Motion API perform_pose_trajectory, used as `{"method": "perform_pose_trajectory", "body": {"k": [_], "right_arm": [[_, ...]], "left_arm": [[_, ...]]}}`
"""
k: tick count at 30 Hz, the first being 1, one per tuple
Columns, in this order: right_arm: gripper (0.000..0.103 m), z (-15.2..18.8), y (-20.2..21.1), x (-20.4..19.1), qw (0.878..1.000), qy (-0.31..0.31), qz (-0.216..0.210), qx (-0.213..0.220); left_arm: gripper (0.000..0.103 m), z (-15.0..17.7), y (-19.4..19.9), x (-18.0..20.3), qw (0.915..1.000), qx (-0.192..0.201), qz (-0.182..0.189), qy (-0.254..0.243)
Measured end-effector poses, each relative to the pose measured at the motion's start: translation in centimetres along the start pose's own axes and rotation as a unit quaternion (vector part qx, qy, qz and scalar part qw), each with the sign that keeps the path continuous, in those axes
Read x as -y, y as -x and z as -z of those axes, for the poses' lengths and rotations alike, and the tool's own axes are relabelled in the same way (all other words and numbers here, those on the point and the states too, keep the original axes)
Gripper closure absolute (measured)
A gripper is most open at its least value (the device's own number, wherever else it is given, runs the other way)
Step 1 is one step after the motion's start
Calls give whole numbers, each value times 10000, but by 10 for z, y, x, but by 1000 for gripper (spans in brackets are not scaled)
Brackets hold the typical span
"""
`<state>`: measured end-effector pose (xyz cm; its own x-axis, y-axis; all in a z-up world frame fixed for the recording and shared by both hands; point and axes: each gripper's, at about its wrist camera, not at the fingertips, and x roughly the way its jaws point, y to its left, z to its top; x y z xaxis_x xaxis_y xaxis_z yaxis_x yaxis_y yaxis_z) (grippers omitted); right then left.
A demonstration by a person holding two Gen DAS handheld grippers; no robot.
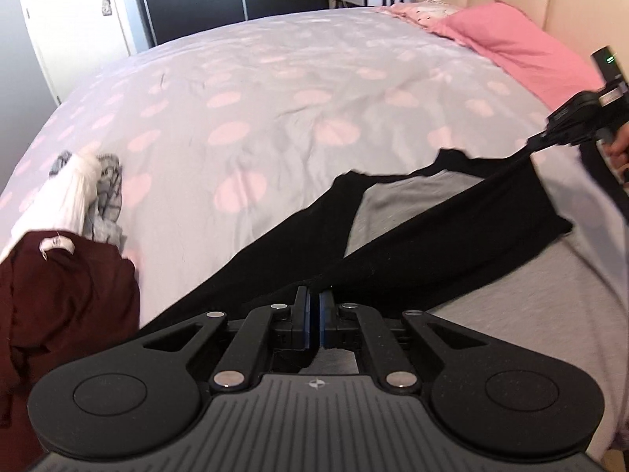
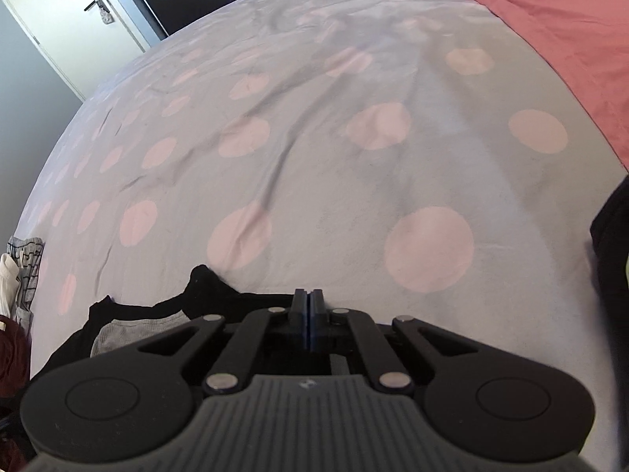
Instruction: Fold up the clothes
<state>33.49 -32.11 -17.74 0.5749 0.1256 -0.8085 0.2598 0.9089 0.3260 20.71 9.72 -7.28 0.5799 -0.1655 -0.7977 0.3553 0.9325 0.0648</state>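
the black soft cotton garment with a grey inner lining [image 1: 412,244] lies at the near right edge of the bed with the pale grey duvet dotted in pink [image 1: 275,90], stretched in a line between the two tools. the left hand-held gripper [image 1: 313,306] has its blue pads pressed together on the near end of the black fabric; the right hand-held gripper [image 1: 528,147], out at the far right, is clamped on the other end, and in its own view its jaws stand closed with black cloth bunched just beneath them [image 2: 308,306]. so the garment's long axis runs from near centre out to the far right, slightly lifted and taut, each hand at one end and neither nearer the middle.

for a fold, i would judge the ends must travel across that axis, toward the far side of the bed, where the duvet is broad and bare. to the near left sits a dark maroon crumpled garment [image 1: 67,303] with a white and grey heap of clothes [image 1: 86,192] behind it, well apart from the black one. the pink pillow [image 1: 523,43] bounds the far right, so room is tighter there.
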Motion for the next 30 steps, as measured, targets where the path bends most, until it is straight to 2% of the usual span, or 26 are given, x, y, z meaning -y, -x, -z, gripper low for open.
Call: {"method": "perform_pose_trajectory", "body": {"k": [3, 5, 11, 15, 17, 18, 19, 24, 25, 26, 27, 28, 30], "right_arm": [[101, 0, 4, 4, 10000, -20, -15, 3], [101, 1, 5, 7, 10000, -33, -26, 30], [101, -1, -5, 6, 9998, -135, -47, 104], [102, -7, -12, 0, 9996, -110, 45, 267], [102, -9, -17, 0, 9995, -163, 61, 261], [102, -9, -19, 0, 9995, -209, 38, 212], [102, -9, -22, 0, 9996, -240, 3, 160], [96, -3, -18, -1, 9999, -2, -122, 98], [92, -1, -17, -1, 9998, 68, -142, 104], [75, 0, -16, 0, 9998, 124, -151, 93], [68, 1, -16, 1, 9997, 158, -159, 77], [64, 3, -17, 2, 9997, 182, -161, 41], [64, 6, -23, 3, 9997, 176, -137, -127]], "left_arm": [[101, -6, 18, 8, 9998, 21, 99, -171], [101, -9, 15, 11, 9996, -36, 73, -262], [101, -17, -39, -4, 9981, -566, -152, -163], [99, -17, -68, -21, 9974, -411, -584, 93], [92, -16, -80, -30, 9962, -367, -697, 365], [83, -16, -84, -34, 9950, -417, -754, 505], [79, -15, -85, -36, 9942, -418, -766, 623], [74, -7, -83, -48, 9905, -408, -777, 1056], [70, -6, -81, -49, 9900, -395, -808, 1085], [67, -5, -79, -50, 9895, -382, -839, 1113], [65, -4, -76, -52, 9886, -378, -864, 1169], [65, -2, -75, -54, 9877, -367, -871, 1243], [65, 1, -71, -60, 9854, -356, -811, 1454]]}}
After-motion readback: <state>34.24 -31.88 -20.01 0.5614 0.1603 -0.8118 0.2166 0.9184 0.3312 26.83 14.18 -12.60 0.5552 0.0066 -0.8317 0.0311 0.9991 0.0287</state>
